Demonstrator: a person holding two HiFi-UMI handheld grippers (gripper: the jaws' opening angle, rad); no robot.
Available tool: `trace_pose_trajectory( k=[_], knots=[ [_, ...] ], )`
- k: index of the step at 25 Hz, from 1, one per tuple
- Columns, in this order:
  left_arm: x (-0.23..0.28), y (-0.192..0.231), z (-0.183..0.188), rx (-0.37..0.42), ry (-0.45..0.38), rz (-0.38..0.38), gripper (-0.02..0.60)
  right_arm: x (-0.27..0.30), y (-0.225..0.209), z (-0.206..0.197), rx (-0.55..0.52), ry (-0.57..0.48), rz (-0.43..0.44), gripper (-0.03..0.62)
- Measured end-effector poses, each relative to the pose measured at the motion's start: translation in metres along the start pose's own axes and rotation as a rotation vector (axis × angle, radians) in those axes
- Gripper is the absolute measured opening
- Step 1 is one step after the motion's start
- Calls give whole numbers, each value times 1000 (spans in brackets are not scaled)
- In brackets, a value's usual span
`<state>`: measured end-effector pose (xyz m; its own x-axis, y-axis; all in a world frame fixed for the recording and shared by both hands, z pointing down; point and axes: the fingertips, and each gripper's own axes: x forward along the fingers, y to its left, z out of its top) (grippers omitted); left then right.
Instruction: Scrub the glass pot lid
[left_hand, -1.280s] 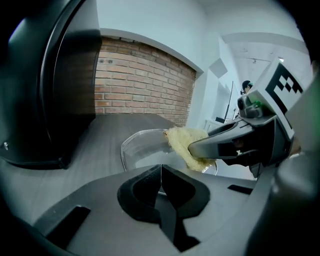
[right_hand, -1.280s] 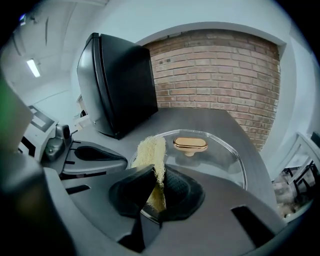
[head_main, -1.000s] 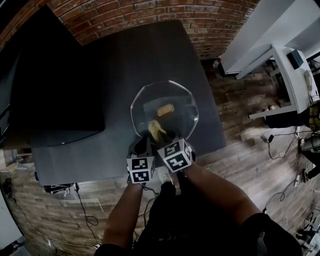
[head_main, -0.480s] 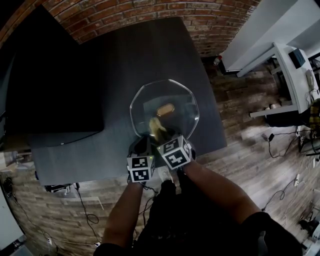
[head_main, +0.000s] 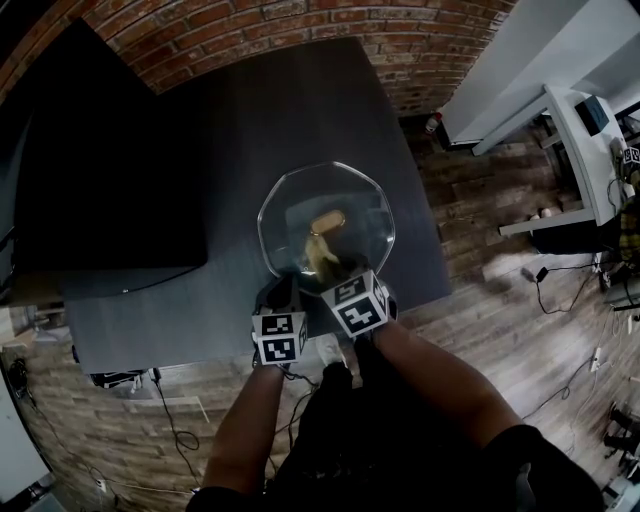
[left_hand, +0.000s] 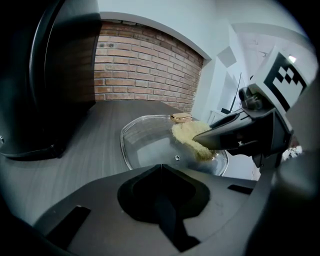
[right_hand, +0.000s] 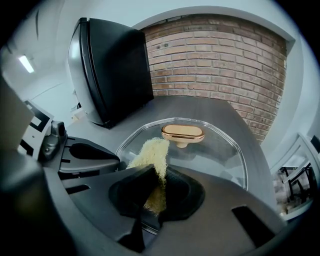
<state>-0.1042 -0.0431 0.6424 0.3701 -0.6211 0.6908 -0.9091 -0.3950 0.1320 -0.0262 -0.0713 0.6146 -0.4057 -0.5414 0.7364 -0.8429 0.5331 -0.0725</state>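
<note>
The glass pot lid (head_main: 360, 205) lies on the dark table (head_main: 240, 130) with its tan knob (head_main: 328, 219) up. My right gripper (head_main: 326, 266) is shut on a yellow scrubbing sponge (head_main: 319, 250), which presses on the glass just near of the knob. The right gripper view has the sponge (right_hand: 151, 156) running from the jaws toward the knob (right_hand: 182, 133). My left gripper (head_main: 283, 291) sits at the lid's near-left rim, jaws closed there on the glass edge. In the left gripper view the lid (left_hand: 147, 145), the sponge (left_hand: 191, 138) and the right gripper (left_hand: 205, 140) all show.
A big black appliance (head_main: 110, 170) fills the table's left side, close to the lid. A brick wall (head_main: 300, 25) backs the table. The table's near edge (head_main: 200, 345) lies just under my grippers. A white desk (head_main: 575, 130) and floor cables (head_main: 560, 290) are off to the right.
The right gripper has pushed the sponge a little farther across the glass toward the knob. The left gripper and the lid have hardly moved.
</note>
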Motion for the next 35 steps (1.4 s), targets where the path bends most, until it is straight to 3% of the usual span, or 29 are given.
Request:
trace_pose_trajectory(
  k=[28, 35],
  knots=[
    [-1, -2, 4, 15, 0, 26, 34, -35, -128, -47, 140, 17, -183, 52],
    [0, 0, 1, 11, 25, 41, 34, -37, -132, -52, 147, 57, -151, 52]
  ],
)
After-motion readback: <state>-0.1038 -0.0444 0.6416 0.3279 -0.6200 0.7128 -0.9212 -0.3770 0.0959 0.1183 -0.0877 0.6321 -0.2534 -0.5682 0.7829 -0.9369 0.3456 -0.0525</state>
